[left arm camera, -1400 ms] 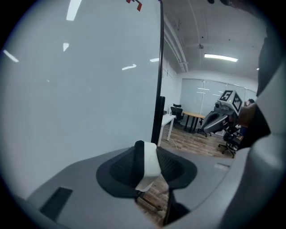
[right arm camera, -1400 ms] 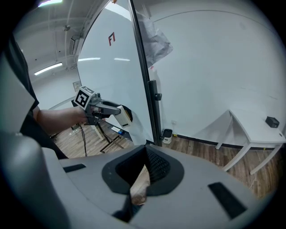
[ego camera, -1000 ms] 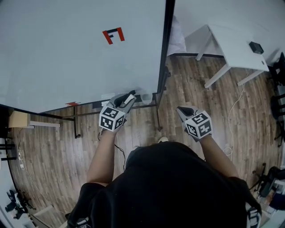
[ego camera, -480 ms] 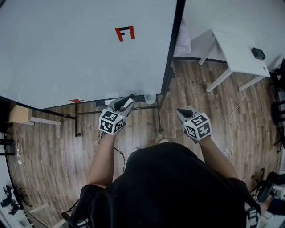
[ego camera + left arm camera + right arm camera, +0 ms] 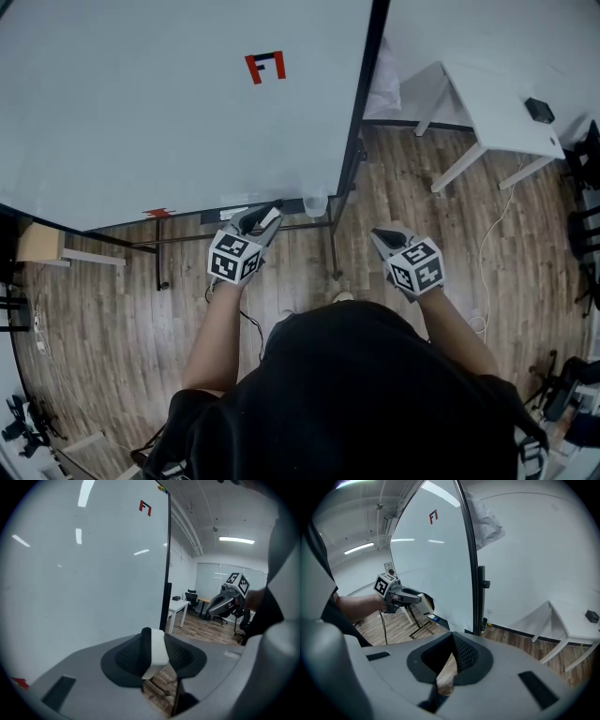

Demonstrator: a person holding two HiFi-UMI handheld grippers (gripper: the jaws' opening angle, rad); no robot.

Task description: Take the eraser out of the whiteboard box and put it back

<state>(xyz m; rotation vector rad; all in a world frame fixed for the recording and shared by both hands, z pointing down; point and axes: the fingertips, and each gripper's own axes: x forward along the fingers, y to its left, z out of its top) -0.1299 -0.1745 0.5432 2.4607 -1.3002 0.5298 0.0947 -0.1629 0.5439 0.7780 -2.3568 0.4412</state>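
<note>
Left gripper view: we are clamping the eraser (image 5: 158,654) in the left hand-held gripper (image 5: 151,639), just drawn back from the whiteboard box (image 5: 316,203) ahead; returning it comes next.

The large white whiteboard (image 5: 141,122) is glossy, its black frame post (image 5: 360,103) matt metal, the brown plank floor (image 5: 300,267) grained wood, the left gripper (image 5: 153,638) matt grey plastic

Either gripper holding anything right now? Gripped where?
Left gripper clamps the eraser across its broad faces, dark felt side against one jaw. Right gripper empty, jaws shut.
</note>
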